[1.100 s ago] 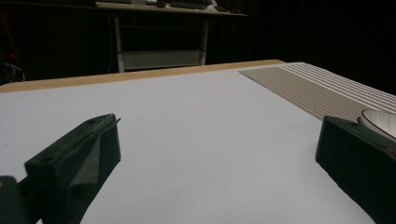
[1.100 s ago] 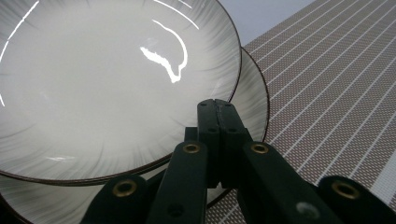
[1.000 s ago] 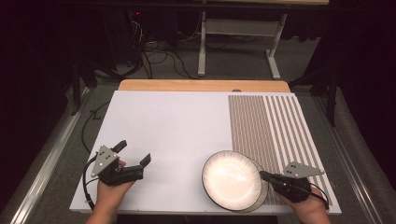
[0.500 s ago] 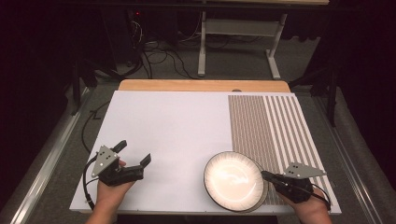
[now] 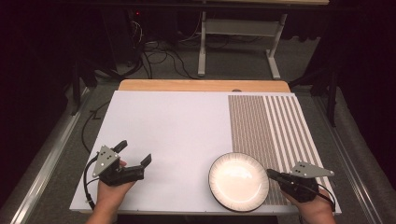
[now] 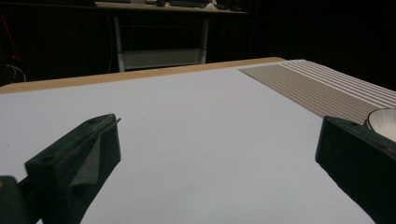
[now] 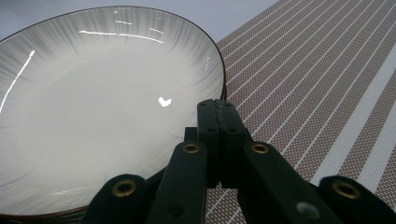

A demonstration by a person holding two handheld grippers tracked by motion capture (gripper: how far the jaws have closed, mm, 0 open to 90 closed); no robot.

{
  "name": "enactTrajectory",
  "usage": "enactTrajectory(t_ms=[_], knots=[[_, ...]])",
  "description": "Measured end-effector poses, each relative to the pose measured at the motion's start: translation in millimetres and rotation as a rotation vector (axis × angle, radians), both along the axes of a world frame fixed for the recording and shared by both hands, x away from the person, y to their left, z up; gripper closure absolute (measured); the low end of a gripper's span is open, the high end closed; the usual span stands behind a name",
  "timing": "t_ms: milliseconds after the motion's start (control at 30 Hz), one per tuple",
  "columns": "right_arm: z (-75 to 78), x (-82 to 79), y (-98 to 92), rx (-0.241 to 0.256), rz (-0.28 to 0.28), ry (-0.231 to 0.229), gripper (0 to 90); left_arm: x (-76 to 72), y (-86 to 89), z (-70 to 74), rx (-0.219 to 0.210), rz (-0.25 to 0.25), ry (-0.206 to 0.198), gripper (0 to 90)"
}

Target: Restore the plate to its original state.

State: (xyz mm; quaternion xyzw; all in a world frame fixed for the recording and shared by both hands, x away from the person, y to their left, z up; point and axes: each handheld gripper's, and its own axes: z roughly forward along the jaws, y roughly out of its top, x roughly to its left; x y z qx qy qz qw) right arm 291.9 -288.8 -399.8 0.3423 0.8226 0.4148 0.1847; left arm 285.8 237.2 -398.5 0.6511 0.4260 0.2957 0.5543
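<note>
So the plate is a shallow round one, glossy white in the middle, with faint grey streaks fanning out toward the edge and a thin dark line running round the rim. The lights overhead bounce off it pretty hard. It sits near the front edge of the table, right of centre, mostly on the plain white surface, with its right side overlapping the brown striped mat.

The right gripper is right at the plate's right edge. From the right gripper view its jaws are pressed flat together with no gap, tips sitting at the rim of the plate. Honestly I can't tell if they're pinching the rim or just touching it; nothing shows between them. The striped mat runs off behind.

The left gripper is well apart from all that, over the bare white surface at the front left, with its jaws spread wide and nothing between them. In the left gripper view you can just catch a sliver of the plate past the right-hand jaw.
</note>
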Motion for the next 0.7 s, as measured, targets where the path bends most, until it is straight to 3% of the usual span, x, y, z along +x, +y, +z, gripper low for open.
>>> enactTrajectory(t_ms=[333,533,700], knots=[[6.8,1.1,-14.3,0.071,-0.088,-0.038,83.6,0.2,-0.7,-0.3,0.008,-0.004,0.002,0.8],[11.4,0.7,-28.5,0.1,-0.161,-0.092,64.3,0.3,-1.3,-0.4,0.014,-0.004,0.004,0.8],[17.8,-2.1,-43.6,0.177,-0.244,-0.162,43.3,-0.6,-3.3,0.4,0.011,-0.013,0.006,0.7]])
